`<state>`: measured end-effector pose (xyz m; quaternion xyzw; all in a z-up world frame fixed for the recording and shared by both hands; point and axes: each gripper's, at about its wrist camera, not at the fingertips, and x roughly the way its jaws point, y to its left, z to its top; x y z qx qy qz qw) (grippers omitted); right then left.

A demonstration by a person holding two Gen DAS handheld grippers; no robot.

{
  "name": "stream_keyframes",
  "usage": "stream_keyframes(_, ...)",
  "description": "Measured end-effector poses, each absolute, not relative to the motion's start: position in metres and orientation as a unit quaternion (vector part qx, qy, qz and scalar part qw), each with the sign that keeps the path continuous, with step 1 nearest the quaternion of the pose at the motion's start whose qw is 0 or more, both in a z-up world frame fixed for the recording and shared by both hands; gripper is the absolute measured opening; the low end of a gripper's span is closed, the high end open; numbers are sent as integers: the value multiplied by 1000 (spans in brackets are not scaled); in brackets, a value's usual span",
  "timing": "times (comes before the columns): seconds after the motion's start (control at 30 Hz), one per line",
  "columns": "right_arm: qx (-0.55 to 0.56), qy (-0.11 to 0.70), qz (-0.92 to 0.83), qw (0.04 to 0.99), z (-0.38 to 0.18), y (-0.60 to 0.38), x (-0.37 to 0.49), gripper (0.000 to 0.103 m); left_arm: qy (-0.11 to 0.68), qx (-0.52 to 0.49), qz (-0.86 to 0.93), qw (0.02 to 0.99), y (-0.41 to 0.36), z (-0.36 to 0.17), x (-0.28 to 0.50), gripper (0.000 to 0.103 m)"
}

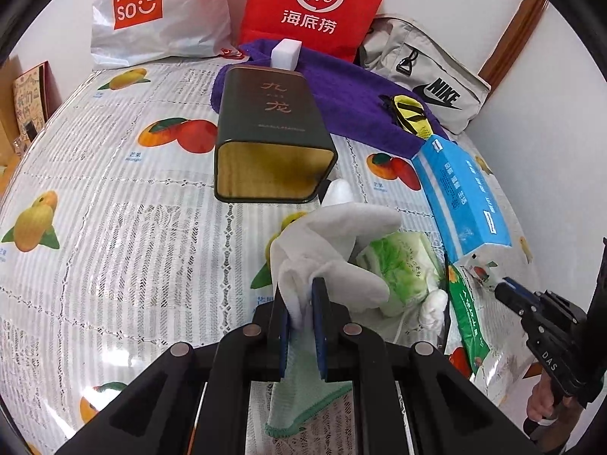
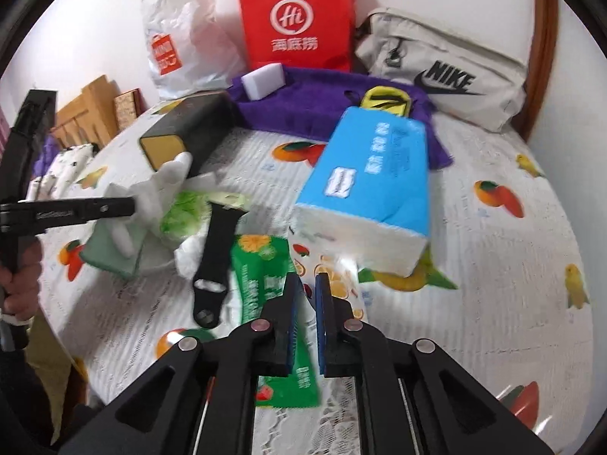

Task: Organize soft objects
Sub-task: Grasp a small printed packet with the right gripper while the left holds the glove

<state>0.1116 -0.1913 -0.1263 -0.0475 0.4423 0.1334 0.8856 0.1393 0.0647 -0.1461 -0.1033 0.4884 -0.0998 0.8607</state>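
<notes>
hidden: watch strap [image 2: 213,261] unseen from left wrist | covered: green packet [image 2: 273,303] runs under right gripper [image 2: 306,284] | blurred: tissue pack [image 2: 373,182] print unreadable (motion smear) | cut off: hand [image 1: 542,398] at frame edge

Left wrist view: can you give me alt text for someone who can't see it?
The left gripper is shut on a white glove with a green cuff, above a fruit-print tablecloth. Just beyond lies a dark green tin on its side, open end toward the camera. A blue tissue pack lies to the right, where the right gripper enters the view.
</notes>
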Motion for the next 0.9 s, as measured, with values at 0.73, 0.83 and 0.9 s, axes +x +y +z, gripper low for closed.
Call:
stream_keyframes(0.73, -105, 446, 95, 884, -150, -199, 125, 13, 496, -101, -92, 858, 68, -151, 140, 12)
stream_keyframes(0.83, -95, 442, 94, 887, -146, -203, 124, 7, 495, -105, -91, 858, 71, -153, 139, 12)
stream_keyframes(0.9, -81, 441, 94, 889, -142, -205, 120, 5, 493, -111, -94, 858, 72, -155, 139, 12)
